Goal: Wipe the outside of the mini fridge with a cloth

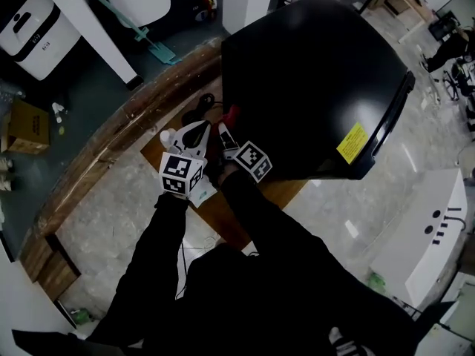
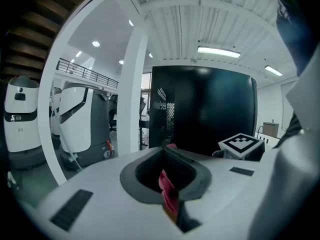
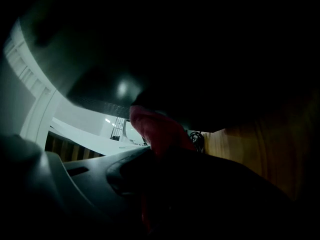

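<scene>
The black mini fridge [image 1: 312, 73] stands on a low wooden platform [image 1: 223, 210], with a yellow label [image 1: 352, 142] on its near face. Both grippers are close together at its left side. The right gripper [image 1: 226, 130] is shut on a red cloth [image 1: 232, 115] that touches the fridge wall. In the right gripper view the cloth [image 3: 152, 129] sticks out past the gripper [image 3: 155, 151] under the dark fridge [image 3: 200, 44]. In the left gripper view, red cloth [image 2: 167, 184] sits pinched in the left gripper [image 2: 170, 176], facing the fridge [image 2: 210, 109]. The left gripper [image 1: 191, 136] sits just left of the right one.
A black cable [image 1: 202, 104] lies coiled on the platform by the fridge. A rough wooden kerb [image 1: 111, 139] runs diagonally at the left. White machines [image 1: 30, 28] stand beyond it, with a cardboard box [image 1: 26, 124] nearby. A white unit [image 1: 427, 236] stands at the right.
</scene>
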`<control>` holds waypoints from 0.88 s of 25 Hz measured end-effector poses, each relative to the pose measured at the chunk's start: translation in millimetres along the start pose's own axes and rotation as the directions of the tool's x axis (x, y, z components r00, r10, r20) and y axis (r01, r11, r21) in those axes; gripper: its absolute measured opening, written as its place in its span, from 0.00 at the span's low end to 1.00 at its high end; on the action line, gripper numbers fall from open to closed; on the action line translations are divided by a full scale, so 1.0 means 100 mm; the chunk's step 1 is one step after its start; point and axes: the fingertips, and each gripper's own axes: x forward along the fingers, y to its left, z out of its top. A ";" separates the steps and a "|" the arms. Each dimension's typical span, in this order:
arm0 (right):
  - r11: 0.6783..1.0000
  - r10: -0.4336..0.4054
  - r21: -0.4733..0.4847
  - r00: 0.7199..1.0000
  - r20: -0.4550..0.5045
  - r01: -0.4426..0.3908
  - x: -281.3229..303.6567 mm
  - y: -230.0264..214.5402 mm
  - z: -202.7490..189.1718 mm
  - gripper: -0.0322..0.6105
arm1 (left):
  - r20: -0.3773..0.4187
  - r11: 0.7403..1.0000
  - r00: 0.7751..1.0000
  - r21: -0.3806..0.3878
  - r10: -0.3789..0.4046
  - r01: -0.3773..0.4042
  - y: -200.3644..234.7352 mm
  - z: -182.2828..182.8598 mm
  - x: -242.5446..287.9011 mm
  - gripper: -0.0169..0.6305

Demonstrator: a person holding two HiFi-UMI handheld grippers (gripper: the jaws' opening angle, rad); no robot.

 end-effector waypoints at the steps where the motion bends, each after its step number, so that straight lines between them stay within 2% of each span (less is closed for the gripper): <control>1: 1.000 -0.010 0.013 1.000 0.003 0.010 0.08 -0.05 0.01 0.20 | -0.015 1.000 1.000 0.007 -0.010 0.010 0.03 -0.04 0.05 0.03; 4: 0.998 -0.038 0.053 0.999 0.037 0.036 0.27 -0.21 0.09 0.20 | -0.044 0.999 0.998 0.013 -0.034 0.035 0.12 -0.14 0.17 0.03; 8: 0.993 -0.068 0.109 0.991 0.112 0.055 0.39 -0.37 0.31 0.20 | -0.041 0.999 0.998 -0.001 -0.048 0.048 0.21 -0.19 0.31 0.03; 13: 0.983 -0.070 0.183 0.979 0.193 0.034 0.42 -0.41 0.36 0.20 | -0.046 0.998 0.997 -0.016 -0.069 0.069 0.25 -0.23 0.36 0.03; 22: 0.983 -0.076 0.183 0.962 0.263 0.027 0.07 -0.43 0.47 0.19 | -0.055 0.993 0.992 0.020 -0.112 0.113 0.02 -0.20 0.36 0.03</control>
